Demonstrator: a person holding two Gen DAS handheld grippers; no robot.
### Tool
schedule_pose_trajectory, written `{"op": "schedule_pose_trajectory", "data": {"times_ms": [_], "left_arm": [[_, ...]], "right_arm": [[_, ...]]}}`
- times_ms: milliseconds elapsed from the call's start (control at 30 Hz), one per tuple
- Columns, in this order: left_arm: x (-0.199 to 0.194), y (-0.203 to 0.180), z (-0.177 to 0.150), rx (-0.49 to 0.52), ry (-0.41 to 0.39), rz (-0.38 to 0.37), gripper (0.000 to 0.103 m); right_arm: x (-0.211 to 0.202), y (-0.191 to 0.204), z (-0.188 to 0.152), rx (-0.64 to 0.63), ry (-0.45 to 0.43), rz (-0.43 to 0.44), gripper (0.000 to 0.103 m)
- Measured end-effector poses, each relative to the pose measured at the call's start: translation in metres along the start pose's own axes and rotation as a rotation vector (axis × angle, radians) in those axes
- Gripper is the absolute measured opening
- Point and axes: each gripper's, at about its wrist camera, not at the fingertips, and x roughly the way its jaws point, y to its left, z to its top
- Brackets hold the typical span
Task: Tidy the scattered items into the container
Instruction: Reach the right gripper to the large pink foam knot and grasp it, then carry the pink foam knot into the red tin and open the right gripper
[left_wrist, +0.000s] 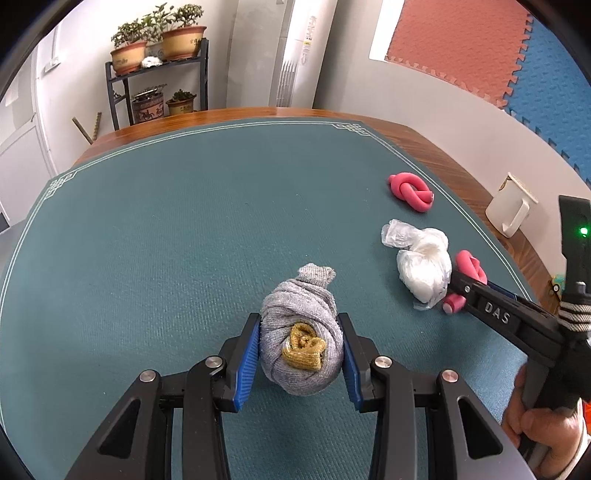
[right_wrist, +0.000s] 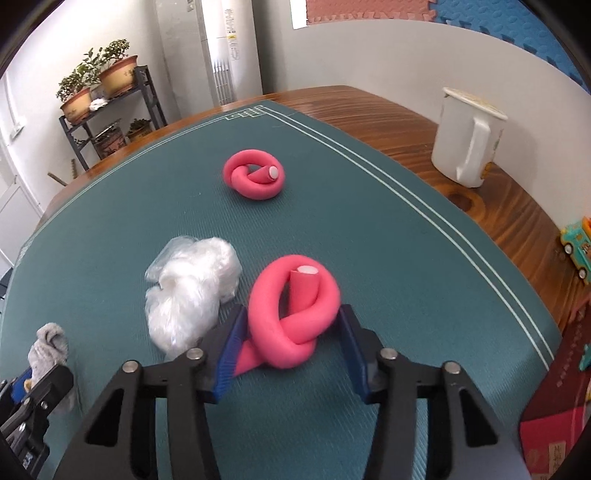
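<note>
My left gripper (left_wrist: 301, 354) is shut on a rolled grey sock with a mustard toe (left_wrist: 301, 339), on the green mat. My right gripper (right_wrist: 291, 343) stands around a knotted pink foam tube (right_wrist: 293, 314); its blue pads touch the tube's sides and it rests on the mat. In the left wrist view this tube (left_wrist: 467, 273) is partly hidden behind the right gripper. A crumpled clear plastic bag (right_wrist: 192, 295) lies just left of it. A second knotted pink tube (right_wrist: 255, 179) lies farther back. No container is clearly in view.
A white jug with a handle (right_wrist: 467, 140) stands on the wooden table edge at the right. A toy bus (right_wrist: 578, 251) and red box (right_wrist: 554, 424) sit at the right edge. The green mat (left_wrist: 166, 229) stretches left and back. Plant shelf (left_wrist: 159, 74) behind.
</note>
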Motion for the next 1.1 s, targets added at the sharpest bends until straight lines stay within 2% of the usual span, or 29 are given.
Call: {"op": "schedule_pose_trajectory", "data": {"times_ms": [267, 567, 700, 867, 1100], "left_arm": [[-0.009, -0.013, -0.004, 0.033, -0.021, -0.018, 0.041], [-0.026, -0.029, -0.012, 0.086, -0.048, -0.043, 0.041], [-0.035, -0.037, -0.015, 0.107, -0.061, -0.058, 0.041], [-0.040, -0.050, -0.022, 0.140, -0.065, -0.073, 0.041], [-0.047, -0.067, -0.032, 0.183, -0.065, -0.093, 0.041]], "right_arm": [[-0.040, -0.013, -0.022, 0.026, -0.047, 0.044, 0.048], [-0.129, -0.046, -0.045, 0.050, -0.219, 0.033, 0.048], [-0.167, -0.080, -0.060, 0.088, -0.278, -0.013, 0.049], [-0.210, -0.141, -0.086, 0.178, -0.324, -0.121, 0.049], [-0.252, -0.214, -0.118, 0.293, -0.347, -0.249, 0.049]]}}
